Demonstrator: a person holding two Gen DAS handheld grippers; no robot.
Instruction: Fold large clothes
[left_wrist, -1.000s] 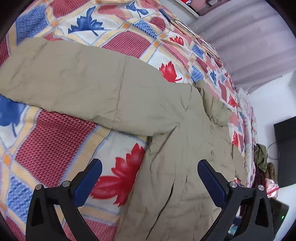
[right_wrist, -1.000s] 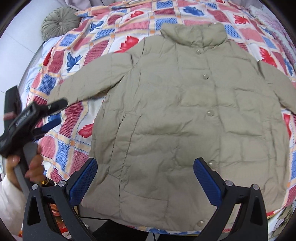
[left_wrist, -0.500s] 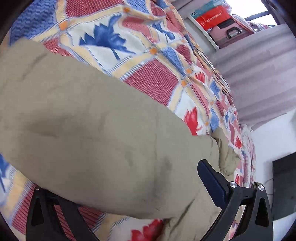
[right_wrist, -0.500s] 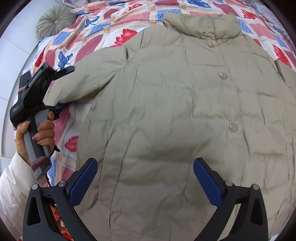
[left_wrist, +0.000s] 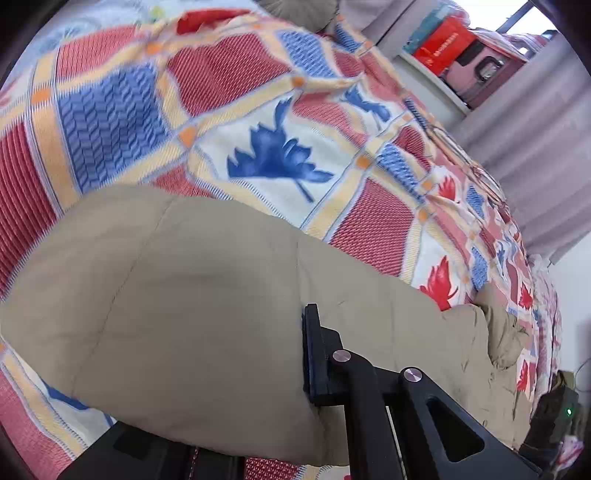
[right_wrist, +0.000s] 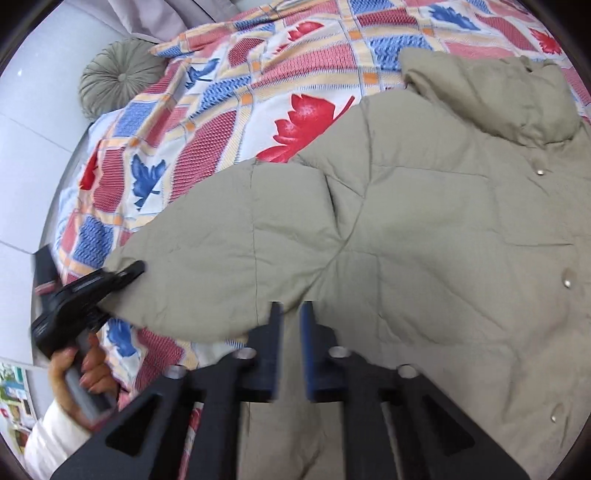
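A: A tan coat (right_wrist: 424, 229) lay front up on a bed (right_wrist: 229, 122) covered with a red, blue and cream leaf-print quilt, its collar (right_wrist: 491, 96) toward the far side and its snaps showing down the right

B: And the sleeve?

A: One sleeve (right_wrist: 221, 258) reached out to the left over the quilt. The left tool (right_wrist: 122, 275) was clamped on the cuff end, the padded cloth bulging between its jaws; from that tool's own camera the sleeve (left_wrist: 184, 295) filled the lower frame and hid one finger, the other finger (left_wrist: 314, 354) pressed into the fabric

B: The right tool?

A: The right tool (right_wrist: 291, 317) had just been closing; its jaws stood narrow, with only a slim gap between the pads, over the lower edge of the sleeve near the armpit. The frame was too blurred to tell whether the tips pinched any cloth

B: Who held them?

A: A hand (right_wrist: 83, 365) in a white cuff (right_wrist: 51, 439) gripped the left tool's handle at the bed's near-left edge. A round grey cushion (right_wrist: 114, 75) sat at the quilt's far corner
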